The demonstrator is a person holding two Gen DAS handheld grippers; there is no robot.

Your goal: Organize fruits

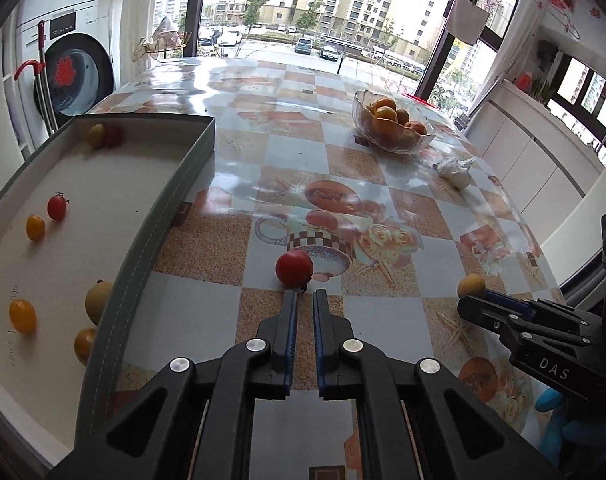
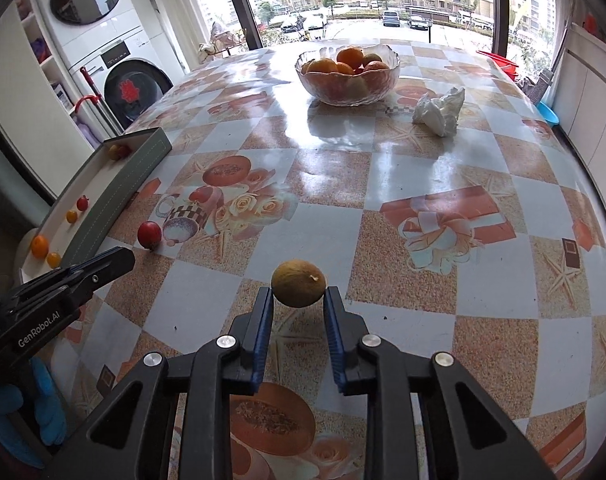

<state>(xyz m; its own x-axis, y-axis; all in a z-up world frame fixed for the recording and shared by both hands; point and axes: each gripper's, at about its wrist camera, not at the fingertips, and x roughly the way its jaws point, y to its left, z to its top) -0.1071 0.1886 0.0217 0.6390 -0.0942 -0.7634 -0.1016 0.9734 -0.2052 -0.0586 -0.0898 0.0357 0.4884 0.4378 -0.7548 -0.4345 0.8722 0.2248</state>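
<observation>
Left claw [image 1: 305, 294] has its jaws drawn together to a narrow slit with nothing between them; the red tomato [image 1: 294, 267] sits on the surface [image 1: 191, 312] just past the tips, its stem end touching or nearly touching the left tip. So it looks as if the close missed the fruit. Right claw [image 2: 298, 294] stands at a narrow gap, holding the tan fruit [image 2: 298, 283] between the tips, gripped only at the very ends of the pads. The tray [image 1: 171, 196] lies at the left with several small red and yellow fruits loose inside; a glass bowl [image 2: 389, 74] of oranges stands at the far side. Risks: the round tan fruit could squirt forward out of the tip-only grip on lifting, then roll on the glossy cloth; the tomato could be nudged away if the left claw pushes ahead while shut, and squeezing it hard would split the skin. Unclear: whether the tan fruit is lifted or resting on the surface; whether the pads truly press it on both sides; the tray's near end is cut off; a white crumpled thing [image 2: 439, 110] near the bowl, tissue or bag, cannot tell.
</observation>
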